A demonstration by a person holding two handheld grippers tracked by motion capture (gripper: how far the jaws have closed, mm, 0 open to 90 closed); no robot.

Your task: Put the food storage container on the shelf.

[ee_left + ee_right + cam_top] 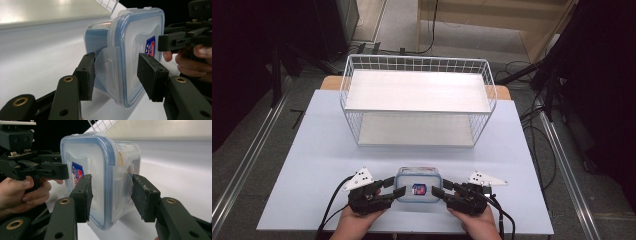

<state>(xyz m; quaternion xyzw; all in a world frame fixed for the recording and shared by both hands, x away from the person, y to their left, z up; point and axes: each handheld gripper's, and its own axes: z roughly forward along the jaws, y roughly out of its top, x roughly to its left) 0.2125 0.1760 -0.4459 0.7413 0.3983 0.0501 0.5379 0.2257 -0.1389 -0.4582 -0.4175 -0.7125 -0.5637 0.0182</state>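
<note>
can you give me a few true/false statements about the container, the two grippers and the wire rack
1. The plastic container sits on the table between the left gripper and the right gripper. True.
2. The container's lid is off and lies beside it. False: the blue-rimmed lid is on the container.
3. The wire rack stands farther from the person than the container. True.
4. The container already rests on the rack's upper shelf. False: it is on the table in front of the rack.
5. Each gripper's jaws straddle a side latch of the container, one jaw over the lid and one at the body. True.
6. The left gripper holds a cup. False: its jaws are around the container's side.
</note>
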